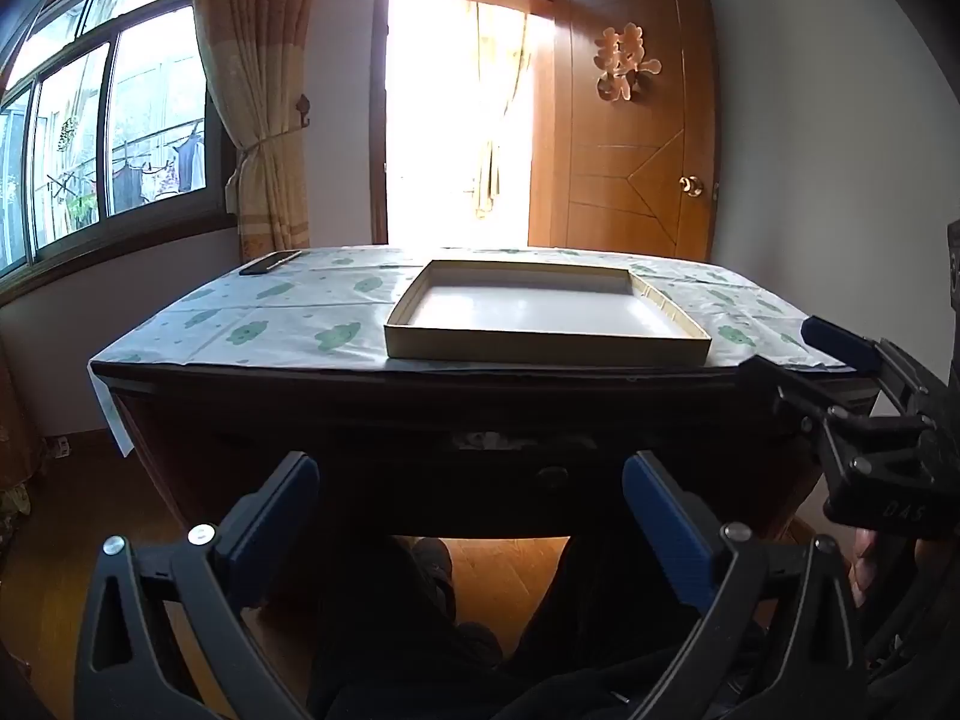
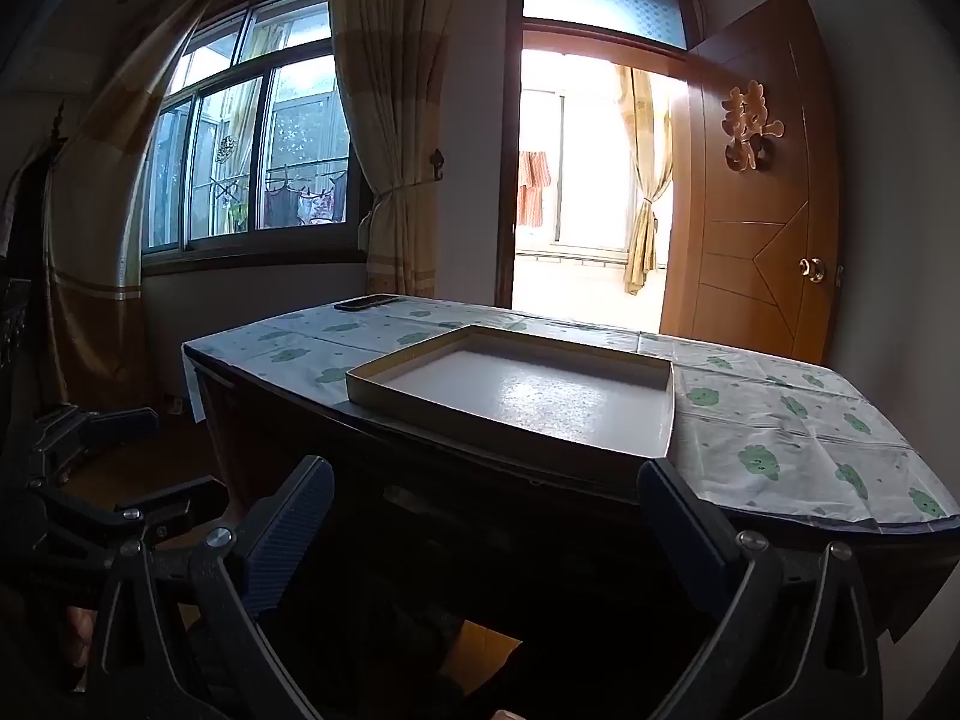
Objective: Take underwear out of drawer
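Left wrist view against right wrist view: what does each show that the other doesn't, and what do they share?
Only the left wrist view shows the drawer front with its knob, a pale strip along its top edge.

Only the right wrist view shows striped cloth hanging beyond the doorway.

Both show the shallow tray, empty, on the patterned tablecloth, the phone, the open door, and both grippers, jaws wide, holding nothing.

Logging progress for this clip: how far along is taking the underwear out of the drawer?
Done: nothing visible; the drawer under the table edge looks shut and the tray is empty. In hand: nothing; the left gripper and right gripper are open, short of the table. Left: open the drawer and lift the underwear out.
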{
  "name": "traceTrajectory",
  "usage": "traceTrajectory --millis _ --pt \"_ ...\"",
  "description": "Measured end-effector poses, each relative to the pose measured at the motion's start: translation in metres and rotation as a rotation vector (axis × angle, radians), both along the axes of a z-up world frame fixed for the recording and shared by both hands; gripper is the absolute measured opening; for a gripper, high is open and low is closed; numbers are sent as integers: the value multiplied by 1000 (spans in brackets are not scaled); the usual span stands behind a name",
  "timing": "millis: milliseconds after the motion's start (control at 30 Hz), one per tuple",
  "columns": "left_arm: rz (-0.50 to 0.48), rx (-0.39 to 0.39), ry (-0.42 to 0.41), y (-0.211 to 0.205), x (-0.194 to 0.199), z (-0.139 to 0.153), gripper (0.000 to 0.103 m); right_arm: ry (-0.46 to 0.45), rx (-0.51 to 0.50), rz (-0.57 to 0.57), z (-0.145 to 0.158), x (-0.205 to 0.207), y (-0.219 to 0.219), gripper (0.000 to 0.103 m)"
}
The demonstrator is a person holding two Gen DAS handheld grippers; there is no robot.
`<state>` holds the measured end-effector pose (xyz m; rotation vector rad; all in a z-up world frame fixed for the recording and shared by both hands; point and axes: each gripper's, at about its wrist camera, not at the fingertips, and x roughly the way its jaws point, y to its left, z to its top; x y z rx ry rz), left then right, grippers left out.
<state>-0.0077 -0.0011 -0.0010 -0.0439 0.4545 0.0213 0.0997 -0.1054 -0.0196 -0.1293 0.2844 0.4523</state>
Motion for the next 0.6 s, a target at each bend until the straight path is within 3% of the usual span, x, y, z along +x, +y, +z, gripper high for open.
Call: traceTrajectory --millis 600 --pt "2 2 4 -1 5 0 103 3 -3 -1 0 -1 -1 102"
